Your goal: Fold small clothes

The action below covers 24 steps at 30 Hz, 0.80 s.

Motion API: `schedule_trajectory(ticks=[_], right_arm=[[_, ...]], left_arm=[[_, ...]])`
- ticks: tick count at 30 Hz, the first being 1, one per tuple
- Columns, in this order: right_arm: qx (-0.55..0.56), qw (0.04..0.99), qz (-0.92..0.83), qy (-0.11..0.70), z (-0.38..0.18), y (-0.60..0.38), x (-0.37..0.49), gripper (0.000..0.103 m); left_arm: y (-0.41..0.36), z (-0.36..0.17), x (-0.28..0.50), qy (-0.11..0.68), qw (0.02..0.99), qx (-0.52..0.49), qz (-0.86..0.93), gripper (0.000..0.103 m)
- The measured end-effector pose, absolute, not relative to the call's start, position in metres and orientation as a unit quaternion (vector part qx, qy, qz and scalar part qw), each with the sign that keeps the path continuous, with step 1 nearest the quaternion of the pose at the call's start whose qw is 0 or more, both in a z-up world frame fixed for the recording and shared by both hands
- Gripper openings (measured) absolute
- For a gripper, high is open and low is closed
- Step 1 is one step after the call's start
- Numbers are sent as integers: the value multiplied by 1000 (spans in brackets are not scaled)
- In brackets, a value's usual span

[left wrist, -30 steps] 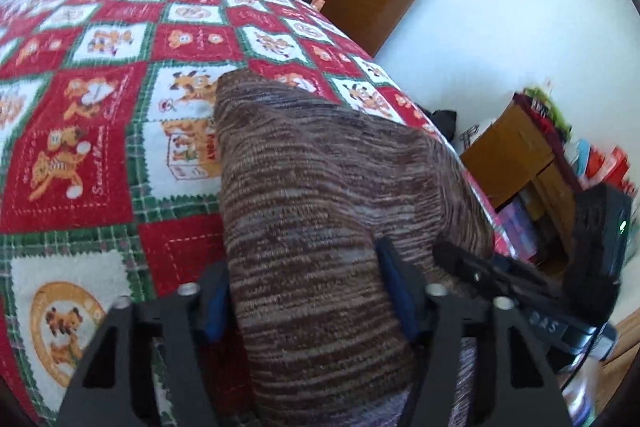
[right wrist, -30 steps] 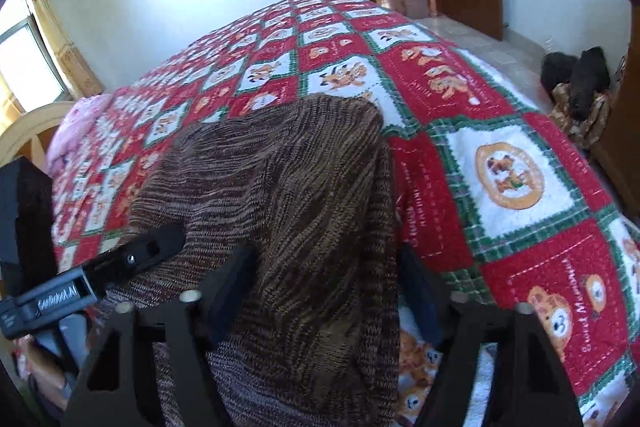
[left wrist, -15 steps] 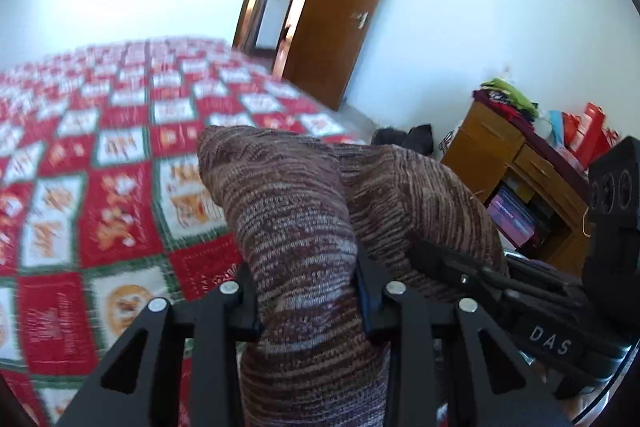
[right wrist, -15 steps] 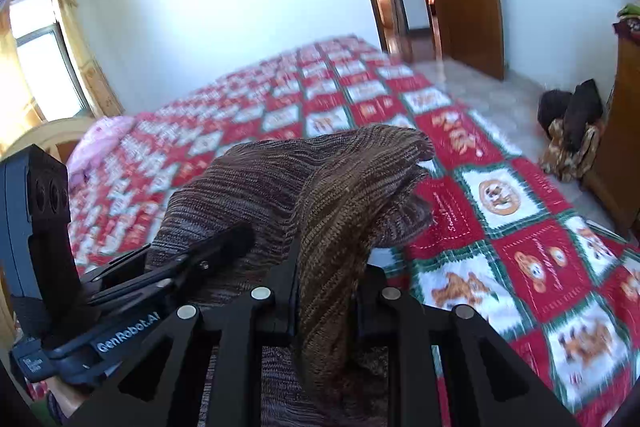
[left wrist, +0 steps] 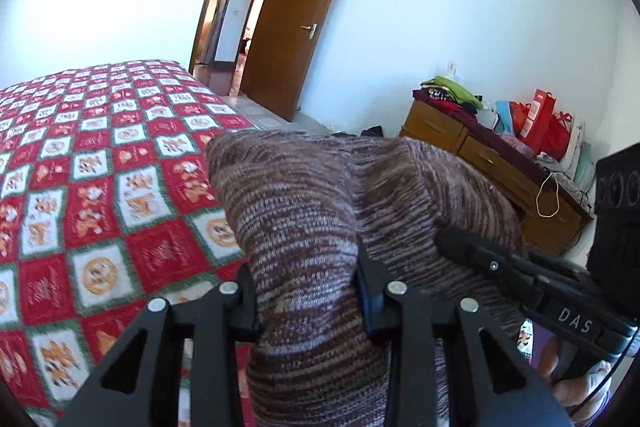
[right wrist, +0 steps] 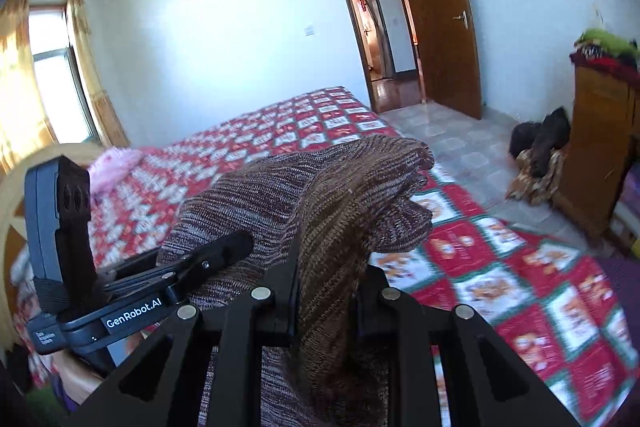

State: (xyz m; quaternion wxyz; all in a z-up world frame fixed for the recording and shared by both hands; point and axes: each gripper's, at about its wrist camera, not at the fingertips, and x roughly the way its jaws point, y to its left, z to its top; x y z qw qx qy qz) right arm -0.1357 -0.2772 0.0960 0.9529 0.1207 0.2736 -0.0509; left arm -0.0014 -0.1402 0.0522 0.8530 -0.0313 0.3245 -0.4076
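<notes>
Now that both have closed on bunched knit, raised clear of the bed (left wrist: 100, 187) where a moment ago lying flat on it. Means the fold can begin. Left tool (left wrist: 308, 301) pinched narrow on the brown sweater (left wrist: 304, 211); right tool (right wrist: 326, 293) clamped tighter on another fold. Sweater between and ahead of the fingers, draping near, over the quilt's near right edge.

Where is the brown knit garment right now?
The brown knit garment is lifted above the red patchwork bedspread, pinched between the left gripper and the right gripper.
</notes>
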Motion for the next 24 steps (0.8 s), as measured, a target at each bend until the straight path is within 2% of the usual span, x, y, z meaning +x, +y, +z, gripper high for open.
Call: schedule_trajectory(ticks=[4,9,11,12,13,15,16,19,24], right_arm=[[104,945,-73,301,79,-302,-145,21],[137,922,-113,345,20,-355,-144,21],[138,908,-131,373,-8,-372,-141,21],[135,902,-138,386,-21,-378,-140,21],[138,897,-143,394,-31,-383,-139,21],[165,897,-137,387,-38,-395,-141,23],[179,897,-134,381,-40,-400,-143,24],[199,896,-135,374,-43,-407,-146,37],[213,907,-139,336,-22,-394,-184,38]], left_arm=[[-169,20,-9,353,844,-42,-402,36],[-216,-40,-8,397,829,-21,-393,36],[-227,-61,-6,422,823,-3,-380,38],[-229,-70,-6,426,824,-1,-373,44],[-227,-71,-8,421,829,-3,-369,52],[-223,-72,-6,418,832,-8,-364,57],[-221,-72,-4,422,830,-10,-365,57],[-213,-67,2,438,821,-12,-367,59],[-185,-52,-26,415,833,-2,-366,69]])
